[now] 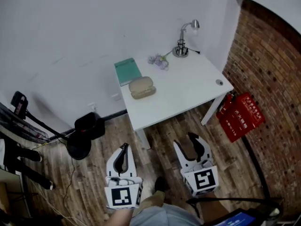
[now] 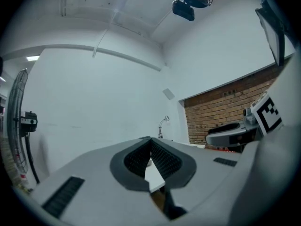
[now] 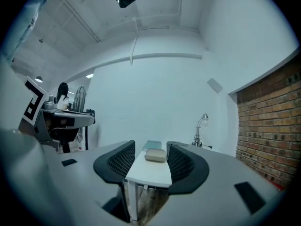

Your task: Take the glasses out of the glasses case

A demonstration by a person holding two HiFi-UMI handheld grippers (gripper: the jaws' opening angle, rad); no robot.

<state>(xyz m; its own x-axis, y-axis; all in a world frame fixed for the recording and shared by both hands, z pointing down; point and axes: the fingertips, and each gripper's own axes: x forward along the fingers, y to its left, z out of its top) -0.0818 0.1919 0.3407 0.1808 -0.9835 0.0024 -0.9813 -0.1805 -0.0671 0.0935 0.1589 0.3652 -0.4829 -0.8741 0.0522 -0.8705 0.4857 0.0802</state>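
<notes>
white desk (image 1: pixel 188 91) ahead holds the glasses case (image 1: pixel 142 87), long axis crosswise, well beyond both tools; right tool (image 1: pixel 190 144), jaws spread, frames it dead ahead, left tool (image 1: pixel 124 148) pinched together on nothing.

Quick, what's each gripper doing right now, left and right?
Left gripper: closed, holding nothing.
Right gripper: open, holding nothing.

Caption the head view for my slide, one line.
Pre-grasp: left gripper and right gripper short of white table carrying closed glasses case, teal book, lamp.
</notes>
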